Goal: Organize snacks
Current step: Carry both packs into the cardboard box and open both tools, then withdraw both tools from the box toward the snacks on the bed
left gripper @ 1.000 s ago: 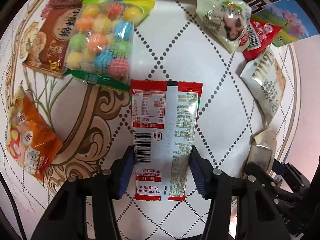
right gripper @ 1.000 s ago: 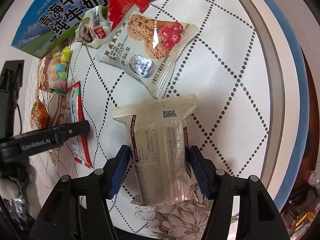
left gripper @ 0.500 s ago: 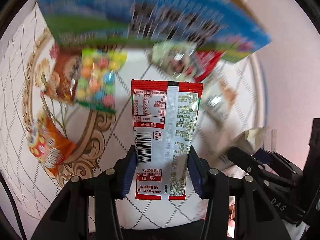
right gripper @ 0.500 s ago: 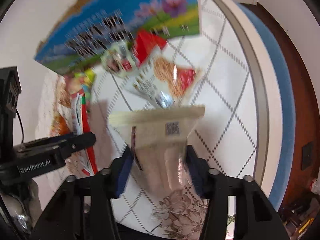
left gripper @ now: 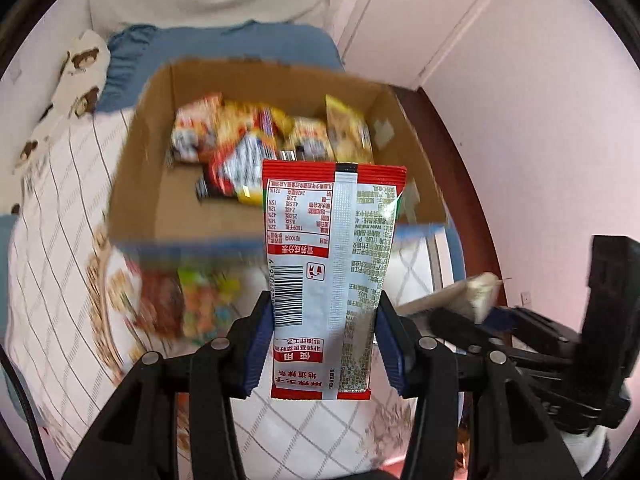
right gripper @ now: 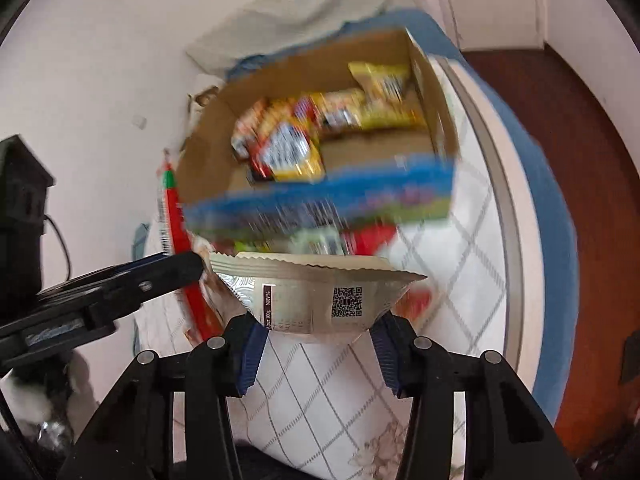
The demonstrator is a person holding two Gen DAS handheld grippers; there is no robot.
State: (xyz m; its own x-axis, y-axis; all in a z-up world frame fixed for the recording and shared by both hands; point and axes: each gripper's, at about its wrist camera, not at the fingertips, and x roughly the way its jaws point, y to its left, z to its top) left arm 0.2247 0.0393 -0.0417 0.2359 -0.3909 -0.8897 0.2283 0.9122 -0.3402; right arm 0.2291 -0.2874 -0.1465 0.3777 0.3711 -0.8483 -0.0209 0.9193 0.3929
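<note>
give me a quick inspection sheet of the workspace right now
surface: quilted white table, diamond pattern.
job's things: red packet in left gripper; beige packet in right gripper; open box partly filled with snacks.
clutter: blurred snack bags on the table before the box.
grippers: both shut on packets, raised, facing the box.
cables: black cable by the left device.
surroundings: pink wall, blue cushion, wood floor.
</note>
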